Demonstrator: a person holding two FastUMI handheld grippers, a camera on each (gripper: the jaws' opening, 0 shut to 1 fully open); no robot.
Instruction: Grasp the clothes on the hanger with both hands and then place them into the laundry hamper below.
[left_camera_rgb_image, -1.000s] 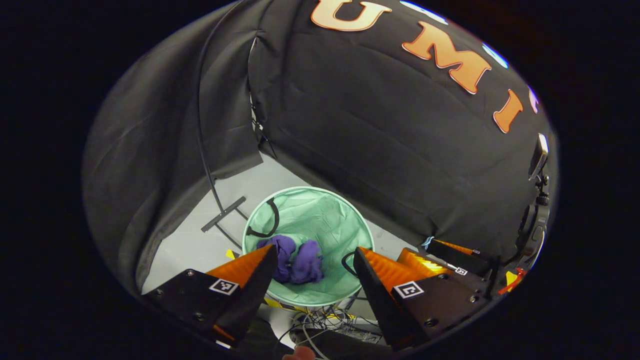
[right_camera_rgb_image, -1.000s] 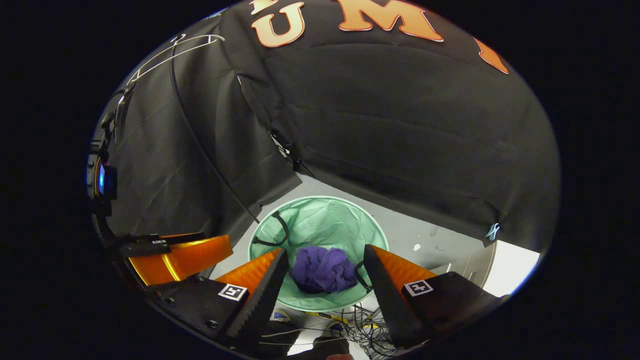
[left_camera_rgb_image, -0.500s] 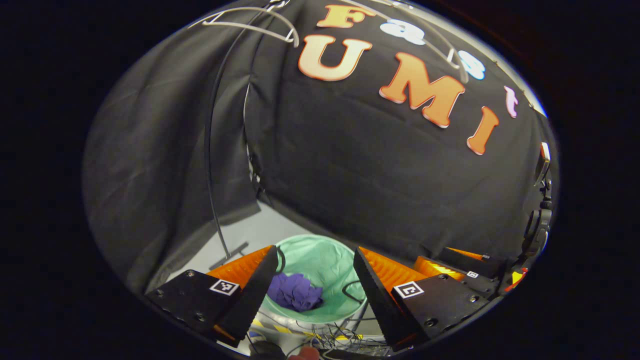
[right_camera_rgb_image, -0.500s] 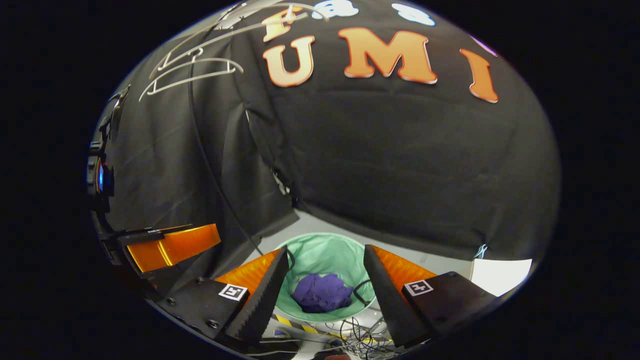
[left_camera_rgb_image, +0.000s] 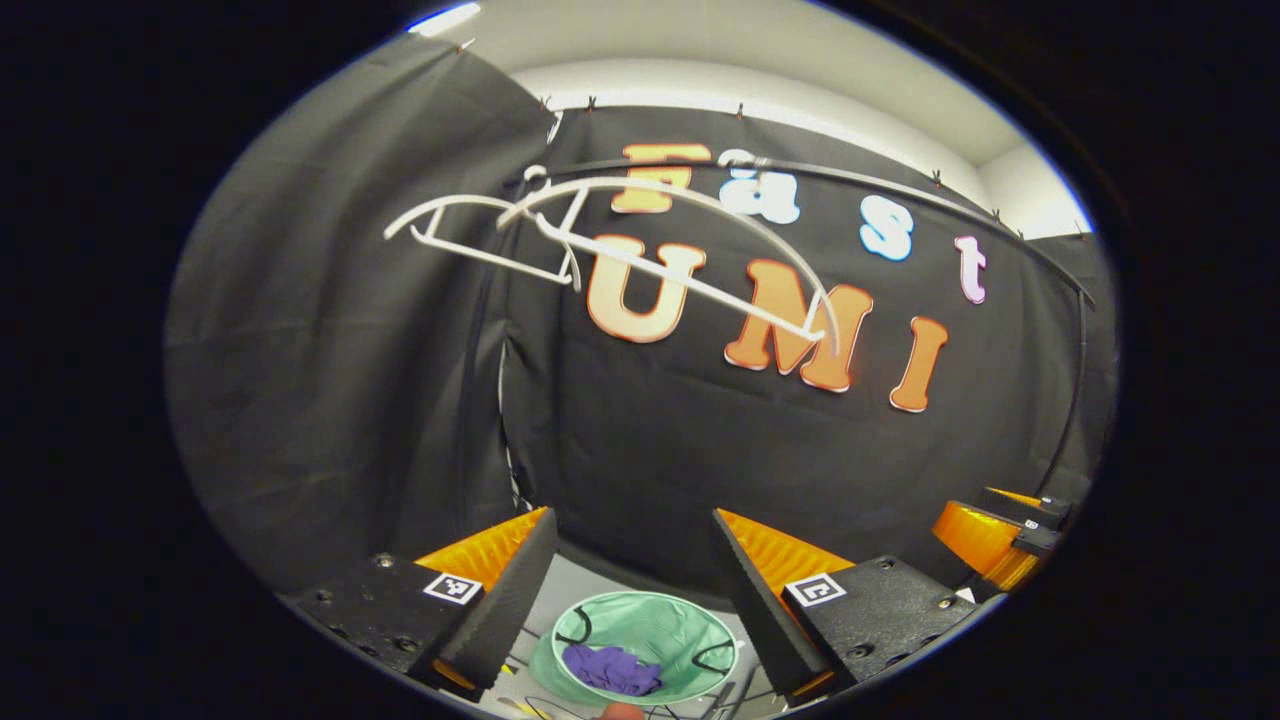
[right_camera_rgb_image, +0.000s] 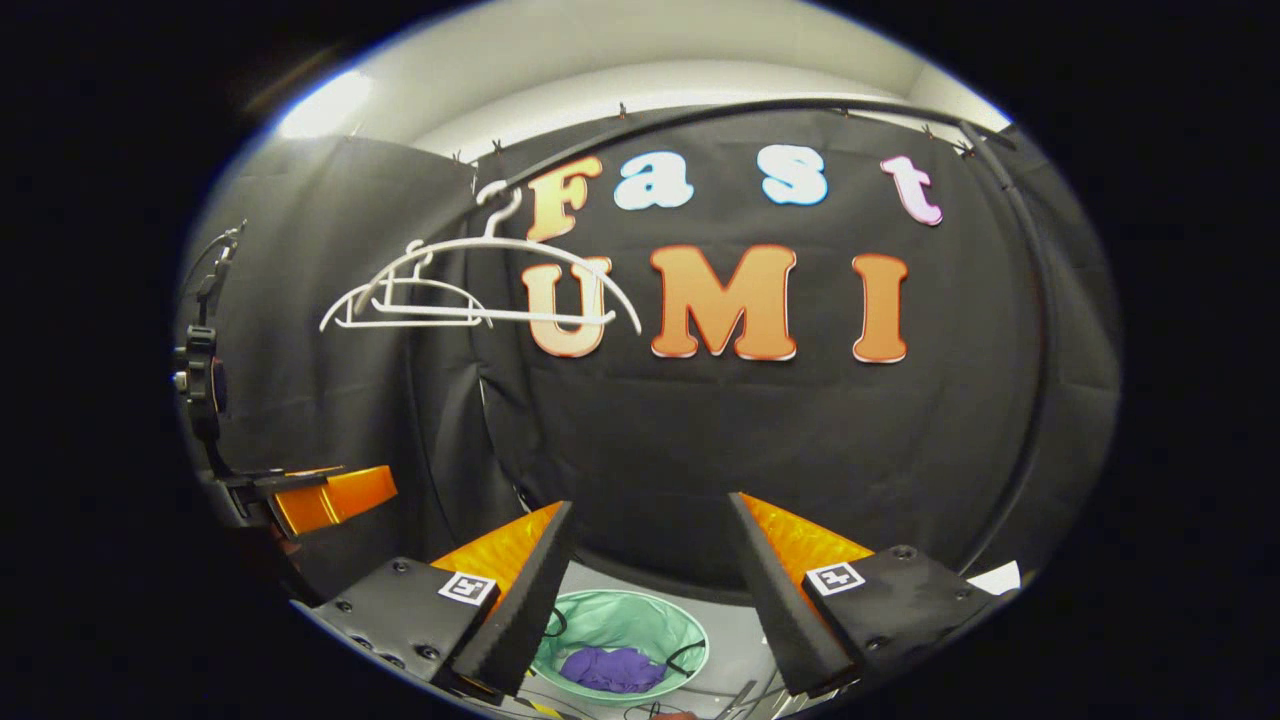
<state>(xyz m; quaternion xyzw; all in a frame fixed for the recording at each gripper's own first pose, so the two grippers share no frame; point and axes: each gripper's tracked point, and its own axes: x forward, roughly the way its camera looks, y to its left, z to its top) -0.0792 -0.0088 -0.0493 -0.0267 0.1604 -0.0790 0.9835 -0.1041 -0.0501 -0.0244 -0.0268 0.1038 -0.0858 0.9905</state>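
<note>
While both grippers point at the black cloth wall, the laundry hamper (left_camera_rgb_image: 690, 640) sits low between their fingers, down on the pale floor (right_camera_rgb_image: 725, 640). Left gripper (left_camera_rgb_image: 632, 580): fingers spread wide apart, nothing between them. Right gripper (right_camera_rgb_image: 650, 575): fingers likewise wide apart, holding nothing.

Hamper is round, mint green, with two black loop handles on its rim. Purple clothes (left_camera_rgb_image: 612, 670) lie crumpled inside it, toward the near side of the bottom. Right gripper view shows the same: the hamper (right_camera_rgb_image: 630, 620) with the purple clothes (right_camera_rgb_image: 612, 668) bunched in it, not touching either gripper.

Up high, two white hangers hang from a dark curved rail (right_camera_rgb_image: 760, 105) that runs along the top of the cloth. Both are bare. In the left gripper view the nearer, larger hanger (left_camera_rgb_image: 690, 205) overlaps the smaller hanger (left_camera_rgb_image: 470, 240) to its left. In the right gripper view the larger hanger (right_camera_rgb_image: 530, 245) hooks onto the rail, the smaller hanger (right_camera_rgb_image: 410, 300) sits lower left of it.

Each view catches the other gripper at its edge: the right one at the lower right of the left gripper view (left_camera_rgb_image: 995, 525), the left one at the lower left of the right gripper view (right_camera_rgb_image: 315, 495). A tangle of cables (right_camera_rgb_image: 700, 705) lies on the floor near the hamper.
</note>
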